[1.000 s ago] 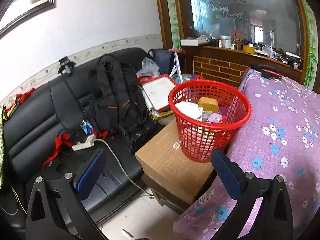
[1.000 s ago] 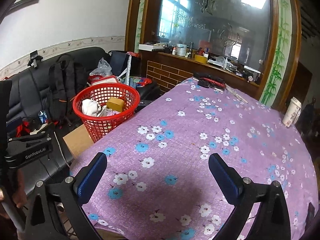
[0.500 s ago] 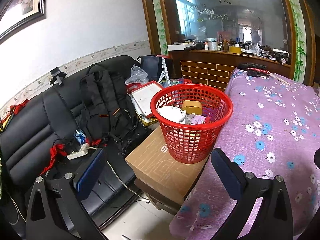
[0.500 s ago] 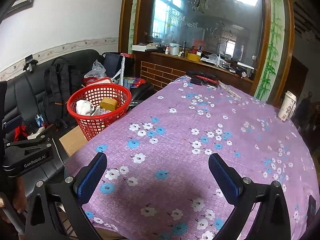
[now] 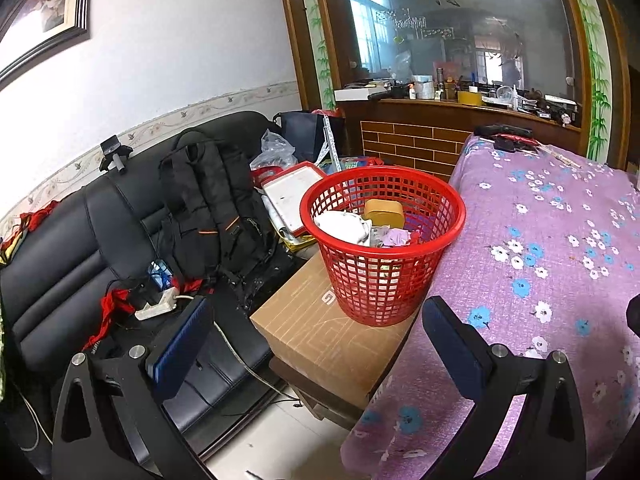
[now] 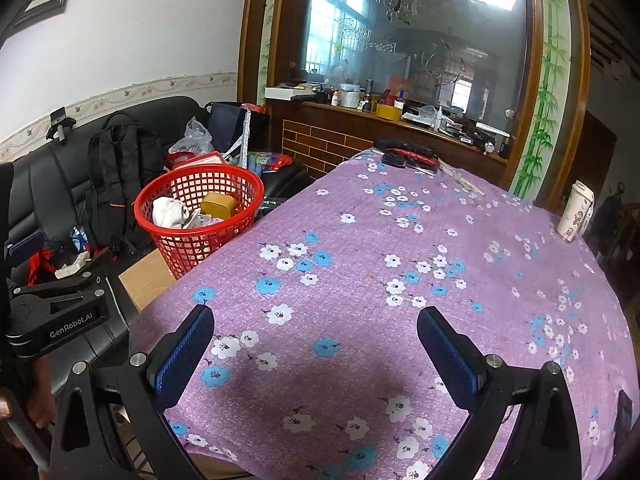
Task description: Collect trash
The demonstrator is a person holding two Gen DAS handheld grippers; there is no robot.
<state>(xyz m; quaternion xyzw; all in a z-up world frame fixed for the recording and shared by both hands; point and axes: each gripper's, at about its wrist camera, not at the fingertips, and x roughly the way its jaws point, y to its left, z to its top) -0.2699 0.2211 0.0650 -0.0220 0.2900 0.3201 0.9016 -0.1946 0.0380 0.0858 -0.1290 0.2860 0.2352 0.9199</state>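
A red mesh basket point(image 5: 436, 196) stands on a brown cardboard box point(image 5: 320, 332) beside the table. It holds white crumpled paper point(image 5: 340, 226), a tan box point(image 5: 383, 212) and pink scraps. It also shows in the right wrist view point(image 6: 180, 248). My left gripper point(image 5: 316, 332) is open and empty, held back from the basket, above the box's near edge. My right gripper point(image 6: 316, 340) is open and empty above the purple flowered tablecloth point(image 6: 400, 240). A white paper cup point(image 6: 576, 212) stands at the table's far right edge.
A black sofa point(image 5: 80, 248) on the left carries a black backpack point(image 5: 212, 200), a power strip point(image 5: 154, 308), cables and bags. Black and red items point(image 6: 404, 154) lie at the table's far end. A wooden counter point(image 5: 460, 136) with clutter runs behind. The left gripper body point(image 6: 56, 312) shows at left.
Both grippers have pulled back from the basket and table, so the basket looks smaller and farther. Both stay open and empty.
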